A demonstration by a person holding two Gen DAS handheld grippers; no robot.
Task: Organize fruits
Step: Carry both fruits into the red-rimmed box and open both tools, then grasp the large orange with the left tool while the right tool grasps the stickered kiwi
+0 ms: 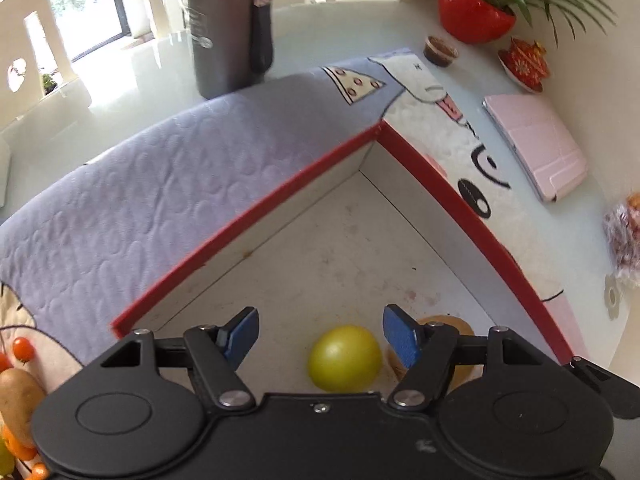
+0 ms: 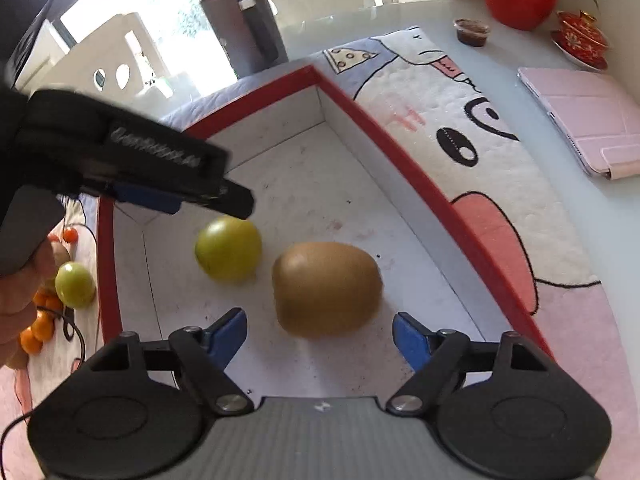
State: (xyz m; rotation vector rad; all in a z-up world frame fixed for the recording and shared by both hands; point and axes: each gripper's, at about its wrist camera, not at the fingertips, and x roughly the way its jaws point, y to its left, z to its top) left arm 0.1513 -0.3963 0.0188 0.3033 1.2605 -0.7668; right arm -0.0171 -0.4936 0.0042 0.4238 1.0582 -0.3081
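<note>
A red-rimmed white box [image 1: 248, 216] [image 2: 404, 156] lies on a cartoon mat. Inside it sit a green round fruit [image 1: 344, 358] [image 2: 228, 249] and a brown kiwi [image 2: 327, 288], partly hidden behind my left finger in the left wrist view [image 1: 444, 324]. My left gripper [image 1: 320, 336] is open above the green fruit; it shows in the right wrist view as a black body [image 2: 160, 168] over the box. My right gripper [image 2: 320, 336] is open, just short of the kiwi. Outside the box to the left lie a second green fruit [image 2: 75, 284], small oranges [image 2: 40, 326], a cherry tomato [image 1: 22, 349] and a potato [image 1: 18, 400].
A grey bottle [image 1: 224, 28] [image 2: 240, 20] stands behind the mat. A red plant pot [image 1: 474, 12], a small sauce cup [image 1: 440, 51], a red lidded cup [image 1: 524, 62] and a pink tablet case [image 1: 536, 144] [image 2: 588, 116] are at the right. A wrapped snack [image 1: 626, 240] lies at the far right.
</note>
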